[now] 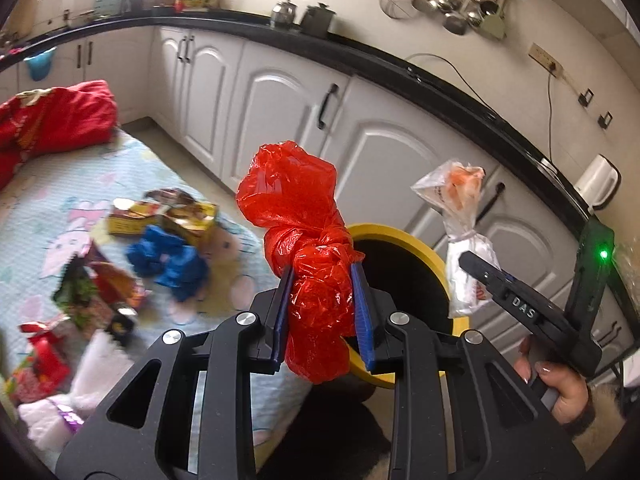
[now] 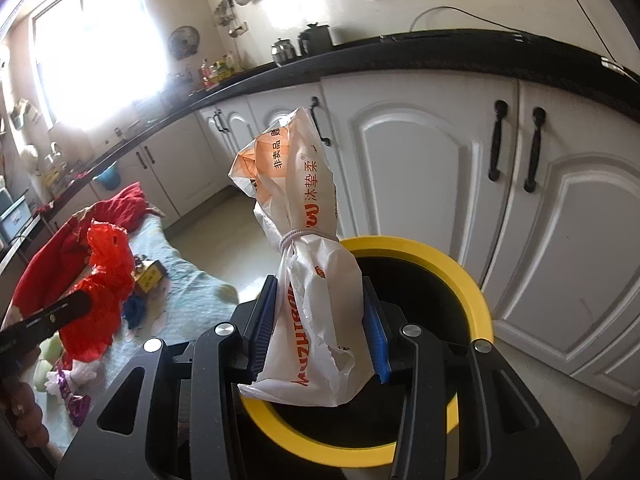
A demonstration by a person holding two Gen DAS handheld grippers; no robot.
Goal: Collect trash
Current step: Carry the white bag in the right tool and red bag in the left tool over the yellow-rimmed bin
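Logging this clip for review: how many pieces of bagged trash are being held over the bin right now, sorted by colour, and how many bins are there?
Red knotted plastic bag, in the left hand-held gripper: 1
White printed plastic bag tied with a band, in the right hand-held gripper: 1
Yellow-rimmed round bin: 1
Total: 3

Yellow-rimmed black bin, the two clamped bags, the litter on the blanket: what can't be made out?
- Yellow-rimmed black bin: inside is dark in both views, contents unseen.
- Knotted red plastic bag and white printed plastic bag: opaque, contents unknown.
- Wrappers on the patterned blanket: blurred in the left wrist view, mostly hidden by the red bag in the right.
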